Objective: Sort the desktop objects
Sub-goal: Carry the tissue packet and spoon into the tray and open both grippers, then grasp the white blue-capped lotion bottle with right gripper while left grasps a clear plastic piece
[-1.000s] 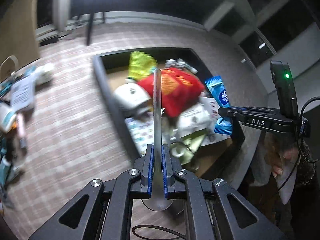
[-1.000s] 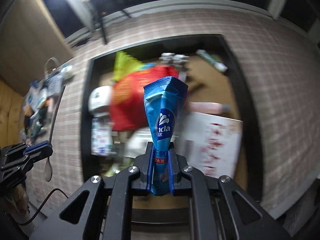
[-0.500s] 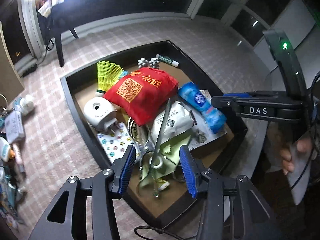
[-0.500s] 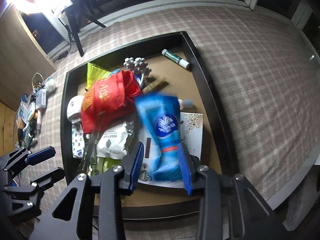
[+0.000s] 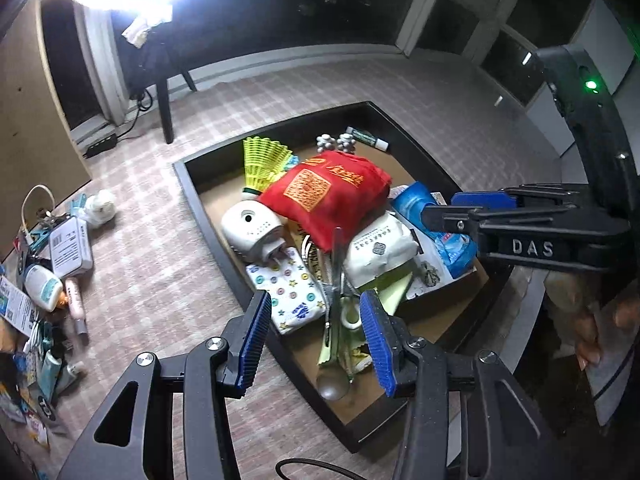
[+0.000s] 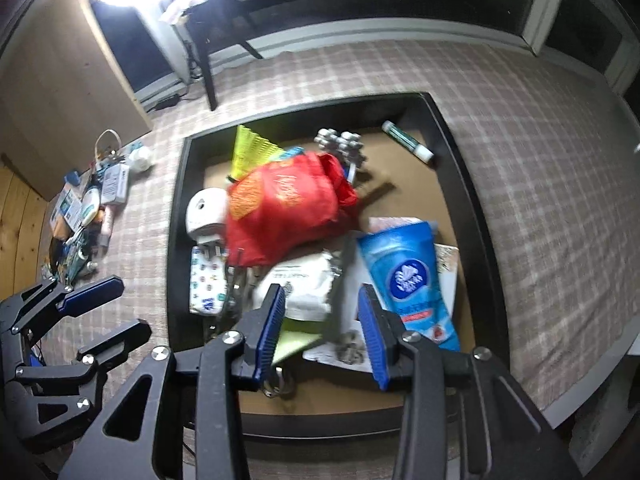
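Both tongs are hanging wide open and empty above the black tray [image 5: 208, 216]. Between the left tongs [image 5: 316, 344], the metal spoon [image 5: 335, 344] is lying in the tray over a green packet. Just beyond the right tongs [image 6: 322, 334], the blue tissue pack [image 6: 408, 276] is lying on a white sheet, beside the red bag [image 6: 288, 208]. Loose toiletries [image 5: 52, 264] are sitting on the checked tabletop [image 5: 152, 264].

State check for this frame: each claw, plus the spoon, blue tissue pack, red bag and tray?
Left claw: open, empty, above the tray's near edge.
Right claw: open, empty, above the tray.
Spoon: lying in the tray, bowl toward the near rim.
Blue tissue pack: lying flat in the tray.
Red bag: crumpled, resting on top of the pile.
Tray: holding many items.
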{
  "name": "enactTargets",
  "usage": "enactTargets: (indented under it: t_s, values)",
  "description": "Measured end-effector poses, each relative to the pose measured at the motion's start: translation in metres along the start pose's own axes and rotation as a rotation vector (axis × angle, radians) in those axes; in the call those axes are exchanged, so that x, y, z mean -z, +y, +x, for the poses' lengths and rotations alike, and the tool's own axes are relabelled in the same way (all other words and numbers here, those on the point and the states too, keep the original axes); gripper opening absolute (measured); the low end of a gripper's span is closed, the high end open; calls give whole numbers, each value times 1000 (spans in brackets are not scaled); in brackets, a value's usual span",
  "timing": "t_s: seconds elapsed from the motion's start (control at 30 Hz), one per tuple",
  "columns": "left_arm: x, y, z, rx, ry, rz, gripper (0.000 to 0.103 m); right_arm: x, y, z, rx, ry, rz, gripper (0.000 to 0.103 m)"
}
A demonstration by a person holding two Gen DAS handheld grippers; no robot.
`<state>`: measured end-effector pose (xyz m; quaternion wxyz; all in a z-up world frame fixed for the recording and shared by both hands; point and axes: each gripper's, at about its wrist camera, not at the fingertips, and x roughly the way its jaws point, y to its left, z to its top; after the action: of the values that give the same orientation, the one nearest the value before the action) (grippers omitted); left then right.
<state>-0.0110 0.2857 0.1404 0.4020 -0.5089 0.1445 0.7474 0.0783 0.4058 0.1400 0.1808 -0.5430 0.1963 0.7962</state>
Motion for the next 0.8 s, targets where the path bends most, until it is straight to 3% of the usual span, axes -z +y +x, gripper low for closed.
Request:
enactTargets:
  t_s: [0.43,0.8]
  values:
    - [11,55,-19,-57,-31,-96,46,-9,67,-11,-9,-47,-150,46]
    - [38,128,-33,-132,-43,-238,46,-18,117,-5,-31,-69,-270,46]
